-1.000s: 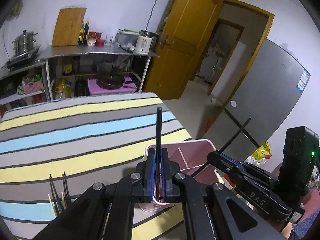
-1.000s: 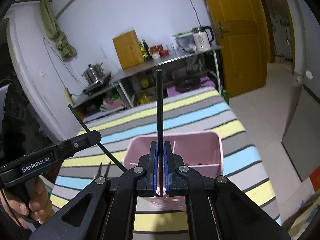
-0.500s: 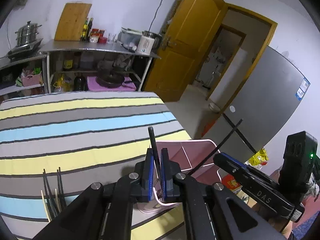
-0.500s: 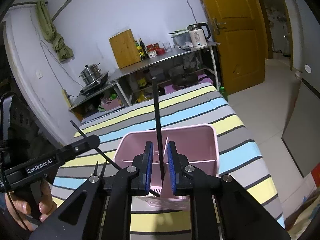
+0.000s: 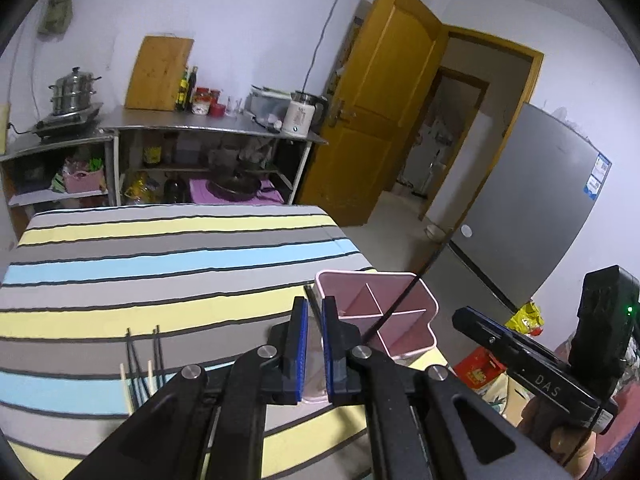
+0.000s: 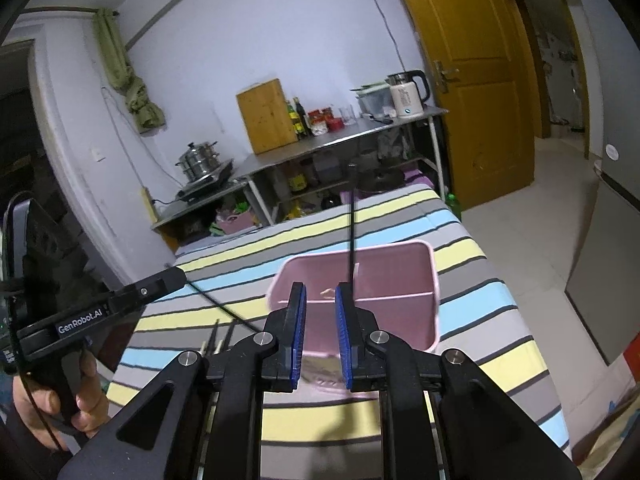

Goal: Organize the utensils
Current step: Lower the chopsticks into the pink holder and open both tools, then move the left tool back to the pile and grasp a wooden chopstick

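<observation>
One black chopstick (image 6: 351, 220) upright in pink holder (image 6: 434, 276), free beside right tool (image 6: 321, 292), jaws just opened; second chopstick (image 5: 309, 294) clenched slanting in left tool (image 5: 314, 308), holder immediately right.

Two wrist fisheyes, angled down over the striped table (image 5: 160, 256).
Both sit close behind their fingers, face the far counter (image 6: 340, 140), and share the pink organizer (image 5: 404, 308).
</observation>
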Motion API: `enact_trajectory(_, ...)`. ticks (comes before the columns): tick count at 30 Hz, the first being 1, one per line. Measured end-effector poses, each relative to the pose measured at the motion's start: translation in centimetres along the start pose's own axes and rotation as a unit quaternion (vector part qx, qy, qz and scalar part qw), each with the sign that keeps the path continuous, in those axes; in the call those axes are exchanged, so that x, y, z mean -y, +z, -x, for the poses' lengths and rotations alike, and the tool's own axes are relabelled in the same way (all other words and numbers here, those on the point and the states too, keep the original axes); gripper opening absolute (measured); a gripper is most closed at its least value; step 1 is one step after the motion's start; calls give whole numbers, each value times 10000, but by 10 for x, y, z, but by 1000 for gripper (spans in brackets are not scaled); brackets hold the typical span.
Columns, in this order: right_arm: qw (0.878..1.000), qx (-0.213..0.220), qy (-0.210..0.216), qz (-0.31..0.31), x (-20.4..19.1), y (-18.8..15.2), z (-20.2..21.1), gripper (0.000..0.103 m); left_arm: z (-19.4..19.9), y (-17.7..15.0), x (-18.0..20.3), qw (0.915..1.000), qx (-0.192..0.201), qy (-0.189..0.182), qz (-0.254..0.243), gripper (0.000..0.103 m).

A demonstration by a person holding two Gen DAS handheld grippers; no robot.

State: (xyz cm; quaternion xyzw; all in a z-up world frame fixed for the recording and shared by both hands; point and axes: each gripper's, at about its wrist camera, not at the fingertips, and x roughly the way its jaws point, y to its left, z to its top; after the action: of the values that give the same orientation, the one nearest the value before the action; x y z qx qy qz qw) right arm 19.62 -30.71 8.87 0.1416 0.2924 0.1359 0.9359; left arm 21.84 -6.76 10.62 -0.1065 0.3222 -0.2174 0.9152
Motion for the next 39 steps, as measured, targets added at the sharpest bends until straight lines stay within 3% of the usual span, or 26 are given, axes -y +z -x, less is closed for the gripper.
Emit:
enact_trajectory(12,9987,-129,440,204,-34,-32,16,15,64,-41,-41,9981,267,418,354,6)
enact_trajectory(21,9960,-494,652,347,-55,-61,1,15,82,-93,-90,9929,-12,1000,641,6)
enact_trajectory(25,9940,-708,722,418,-64,-71,-13,15,75,-108,-110,9898,-248,1171,778,7)
enact_trajectory(31,9906,-992,793,512,-73,-86,-34,15,55,-128,-132,9866,-485,1253,928,28)
enact_trajectory(39,9857,-1356,803,603,-78,-104,-65,15,13,-137,-156,9810,-832,1457,971,29)
